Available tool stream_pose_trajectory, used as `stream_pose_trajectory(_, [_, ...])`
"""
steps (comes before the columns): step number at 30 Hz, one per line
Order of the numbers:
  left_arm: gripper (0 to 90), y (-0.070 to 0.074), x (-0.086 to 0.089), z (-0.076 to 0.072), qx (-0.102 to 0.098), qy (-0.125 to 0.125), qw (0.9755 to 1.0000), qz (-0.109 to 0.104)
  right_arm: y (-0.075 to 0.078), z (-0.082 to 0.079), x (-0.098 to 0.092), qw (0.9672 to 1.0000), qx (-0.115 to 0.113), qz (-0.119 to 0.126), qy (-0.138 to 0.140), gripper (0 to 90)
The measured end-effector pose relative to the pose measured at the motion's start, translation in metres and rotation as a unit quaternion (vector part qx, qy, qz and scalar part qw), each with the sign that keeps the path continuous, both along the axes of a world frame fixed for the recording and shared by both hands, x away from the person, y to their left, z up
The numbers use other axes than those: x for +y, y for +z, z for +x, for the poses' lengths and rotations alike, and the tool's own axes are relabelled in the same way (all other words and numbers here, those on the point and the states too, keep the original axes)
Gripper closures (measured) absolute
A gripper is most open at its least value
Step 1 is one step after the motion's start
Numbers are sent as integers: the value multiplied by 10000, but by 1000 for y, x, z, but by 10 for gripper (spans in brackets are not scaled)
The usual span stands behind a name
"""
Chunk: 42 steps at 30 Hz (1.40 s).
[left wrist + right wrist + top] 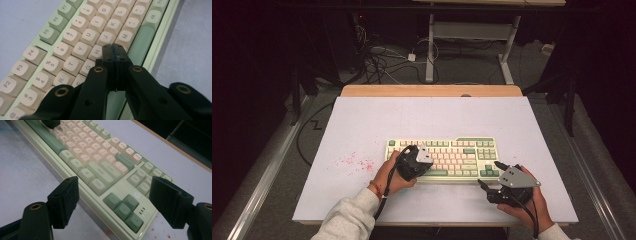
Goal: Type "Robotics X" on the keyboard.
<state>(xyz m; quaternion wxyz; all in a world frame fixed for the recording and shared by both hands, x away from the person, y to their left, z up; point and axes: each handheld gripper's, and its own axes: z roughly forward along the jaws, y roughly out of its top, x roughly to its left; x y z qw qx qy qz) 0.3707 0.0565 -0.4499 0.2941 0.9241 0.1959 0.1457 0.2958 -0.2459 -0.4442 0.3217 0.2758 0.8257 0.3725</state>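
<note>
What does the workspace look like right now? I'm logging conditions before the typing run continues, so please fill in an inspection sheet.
Surface: pale table top with red specks left of the keyboard.
Job's things: green and cream keyboard lying flat near the front edge.
Clutter: nothing seen besides the specks.
Grippers: left gripper shut, empty, tips over the keys near H; right gripper open, empty, facing the keyboard's arrow-key corner.
Cables: one trails from each gripper; a tangle lies on the floor behind.
Surroundings: dark room, another table's legs beyond.
</note>
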Motion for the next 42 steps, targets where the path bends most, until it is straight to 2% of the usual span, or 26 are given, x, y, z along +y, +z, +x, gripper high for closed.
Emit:
stream_pose_trajectory(3, [873, 1, -1, -1, -60, 26, 10000, 28, -1, 0, 1, 10000, 24, -39, 21, 243])
stream_pose_trajectory(9, [859, 7, 7, -2, -204, 126, 9995, -183, 0, -1, 0, 10000, -8, -28, 6, 244])
stream_pose_trajectory(11, [852, 9, 8, -3, -253, 124, 9994, -179, 0, -1, -1, 10000, -6, -18, -5, 243])
stream_pose_trajectory(14, [828, 11, 11, -4, -389, 195, 9990, -100, 1, -1, 0, 10000, -9, -34, 3, 243])
stream_pose_trajectory(26, [710, 18, 28, -5, -582, 340, 9970, -390, 0, 0, -1, 10000, 8, -38, -12, 243])
stream_pose_trajectory(31, [581, 21, 34, -7, -757, 446, 9948, -511, 1, 0, -2, 10000, -2, -27, -15, 244])
stream_pose_trajectory(33, [498, 22, 37, -9, -905, 537, 9932, -507, 1, 0, -1, 10000, 4, -29, -19, 243])
stream_pose_trajectory(35, [448, 23, 39, -11, -982, 565, 9915, -634, 1, 0, -2, 10000, 6, -20, -12, 243])
stream_pose_trajectory(37, [382, 24, 41, -13, -1092, 640, 9899, -642, 1, 0, -2, 10000, 8, -25, -15, 244])
stream_pose_trajectory(39, [324, 23, 42, -15, -1086, 614, 9897, -708, 1, 0, -2, 10000, 12, -28, -12, 244])
stream_pose_trajectory(41, [272, 22, 43, -17, -1157, 648, 9888, -678, 1, 0, -1, 10000, 14, -37, -19, 244])
stream_pose_trajectory(42, [252, 21, 44, -17, -1152, 633, 9893, -637, 1, 0, -2, 10000, 14, -35, -16, 244])
